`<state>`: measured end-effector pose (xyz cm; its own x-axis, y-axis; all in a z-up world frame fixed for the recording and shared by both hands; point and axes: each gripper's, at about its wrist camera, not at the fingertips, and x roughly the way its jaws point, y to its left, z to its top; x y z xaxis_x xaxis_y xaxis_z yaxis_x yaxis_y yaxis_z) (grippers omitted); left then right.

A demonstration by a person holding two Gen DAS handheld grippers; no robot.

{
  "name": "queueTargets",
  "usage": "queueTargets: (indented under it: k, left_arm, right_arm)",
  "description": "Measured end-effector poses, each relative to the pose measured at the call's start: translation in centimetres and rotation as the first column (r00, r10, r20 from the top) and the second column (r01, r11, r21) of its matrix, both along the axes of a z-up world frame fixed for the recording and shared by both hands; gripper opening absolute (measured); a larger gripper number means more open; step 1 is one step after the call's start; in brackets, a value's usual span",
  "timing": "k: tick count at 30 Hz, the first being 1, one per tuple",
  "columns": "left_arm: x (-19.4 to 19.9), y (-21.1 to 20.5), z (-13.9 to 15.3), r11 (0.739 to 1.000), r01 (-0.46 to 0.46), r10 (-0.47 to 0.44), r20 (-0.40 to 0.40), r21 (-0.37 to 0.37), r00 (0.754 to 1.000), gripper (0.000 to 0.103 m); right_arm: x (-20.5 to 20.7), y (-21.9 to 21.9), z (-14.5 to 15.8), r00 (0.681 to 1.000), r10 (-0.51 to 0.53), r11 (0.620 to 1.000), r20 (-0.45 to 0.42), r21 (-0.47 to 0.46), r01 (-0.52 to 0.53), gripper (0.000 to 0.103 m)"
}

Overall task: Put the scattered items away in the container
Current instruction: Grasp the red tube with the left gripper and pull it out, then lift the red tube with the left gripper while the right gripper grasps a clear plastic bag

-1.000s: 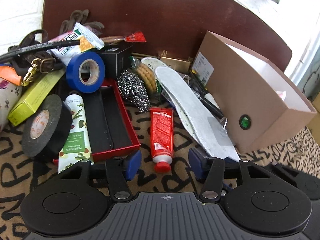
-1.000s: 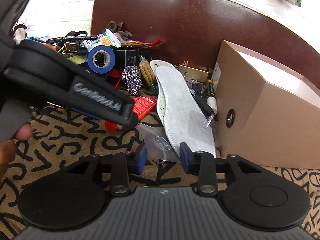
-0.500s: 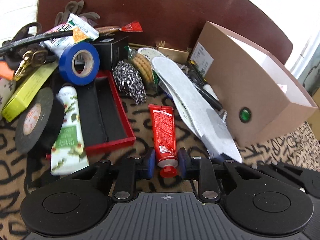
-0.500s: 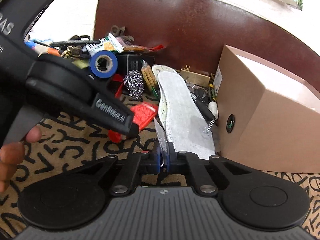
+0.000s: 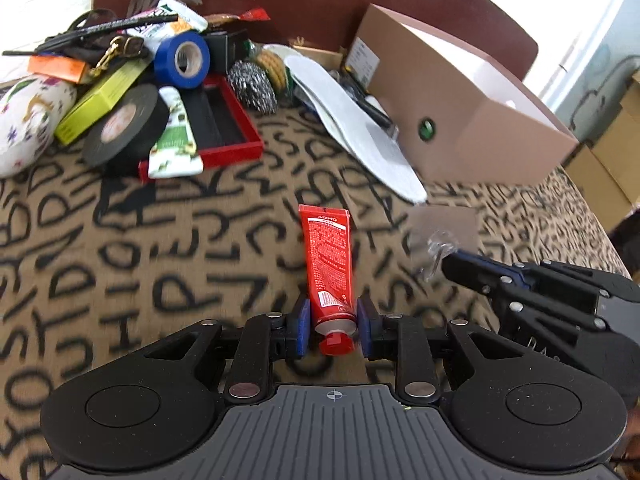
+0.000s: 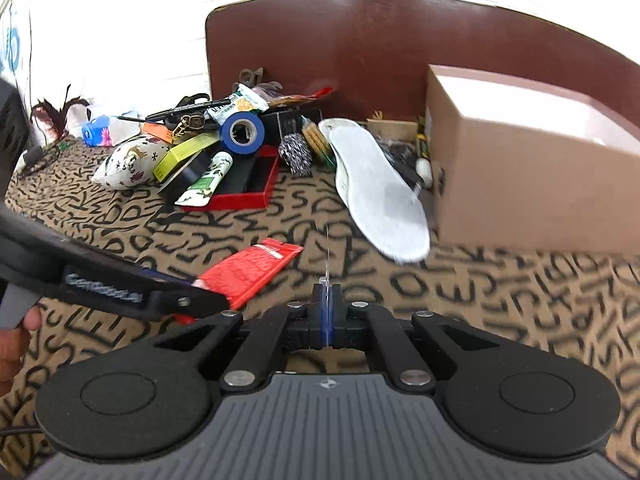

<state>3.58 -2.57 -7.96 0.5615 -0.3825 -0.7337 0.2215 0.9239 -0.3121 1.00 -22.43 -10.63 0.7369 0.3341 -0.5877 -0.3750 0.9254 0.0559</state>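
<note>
My left gripper [image 5: 333,326] is shut on a red tube [image 5: 329,264] near its cap and holds it above the patterned cloth; the tube also shows in the right wrist view [image 6: 250,266]. My right gripper [image 6: 327,312] is shut on a clear plastic packet, seen edge-on in its own view and flat in the left wrist view [image 5: 440,228]. The open cardboard box [image 5: 460,120] stands at the right, also in the right wrist view [image 6: 528,160]. The pile of scattered items lies at the back left.
The pile holds a white insole [image 6: 376,188], a red tray [image 5: 224,128], blue tape [image 5: 182,60], black tape [image 5: 124,128], a steel scourer [image 5: 254,90], a green-white tube [image 5: 174,140] and a yellow-green box [image 5: 100,100]. A brown board [image 6: 400,40] stands behind.
Both grippers have lifted and pulled back from the pile, the left with the red tube, the right with the clear packet. The pile and box look farther away.
</note>
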Motion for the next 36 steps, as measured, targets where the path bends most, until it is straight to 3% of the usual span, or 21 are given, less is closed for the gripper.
queueTargets:
  k: [2,3,9,11,12,13,22,24,29,30,32,34,36]
  left_arm:
    - [-0.6,-0.2,0.0,1.0,0.007,-0.007,0.005,0.017,1.0,0.026]
    - [-0.6,-0.4,0.0,1.0,0.011,-0.011,0.012,0.028,1.0,0.043]
    - [0.4,-1.9,0.1,0.997,0.012,-0.015,0.042,0.072,0.999,0.048]
    - [0.8,-2.2,0.0,0.996,0.019,-0.023,0.048,0.087,0.999,0.048]
    - [0.9,-2.4,0.0,0.995,0.023,-0.027,0.049,0.096,0.998,0.039]
    - [0.9,-2.5,0.0,0.994,0.026,-0.032,0.054,0.107,0.998,0.018]
    - [1.0,-2.9,0.0,0.99,0.051,-0.06,0.065,0.128,0.996,0.016]
    - [1.1,-3.0,0.0,0.99,0.057,-0.066,0.065,0.129,0.996,0.016]
    - [1.4,-3.0,-0.1,0.99,0.059,-0.067,0.062,0.128,0.996,0.021]
    - [1.3,-3.0,-0.1,0.99,0.058,-0.066,0.062,0.128,0.996,0.021]
    - [1.4,-3.0,-0.1,0.99,0.06,-0.068,0.061,0.129,0.996,0.021]
    - [1.4,-3.0,-0.1,0.99,0.058,-0.066,0.061,0.128,0.996,0.028]
    - [1.5,-3.0,-0.1,0.99,0.059,-0.068,0.061,0.131,0.996,0.028]
  right_arm:
    - [-0.3,-0.4,-0.5,1.0,-0.021,1.0,-0.018,-0.003,0.021,0.001]
    - [-0.2,-0.6,-0.8,0.999,-0.031,1.0,-0.026,-0.003,0.031,0.001]
    - [0.3,-1.0,-1.1,0.998,-0.064,0.998,-0.017,0.02,0.064,0.005]
    - [0.6,-1.0,-1.1,0.997,-0.072,0.997,-0.016,0.025,0.072,0.006]
    - [0.8,-0.9,-1.1,0.997,-0.073,0.997,-0.014,0.027,0.073,0.006]
    - [0.9,-0.9,-1.1,0.997,-0.073,0.997,-0.011,0.029,0.074,0.006]
    - [1.7,-0.1,-1.0,0.998,-0.057,0.997,-0.004,0.052,0.057,0.01]
    - [1.9,0.0,-1.1,0.999,-0.052,0.997,-0.005,0.06,0.052,0.015]
    - [2.5,0.2,-1.2,0.997,-0.074,0.994,-0.008,0.081,0.074,0.018]
    - [2.5,0.1,-1.3,0.997,-0.08,0.992,-0.014,0.092,0.081,0.02]
    - [2.6,-0.1,-1.3,0.995,-0.096,0.989,-0.025,0.114,0.098,0.04]
    - [2.6,-0.4,-1.3,0.993,-0.115,0.984,-0.033,0.133,0.119,0.053]
    - [2.7,-0.7,-1.4,0.991,-0.13,0.979,-0.043,0.154,0.135,0.058]
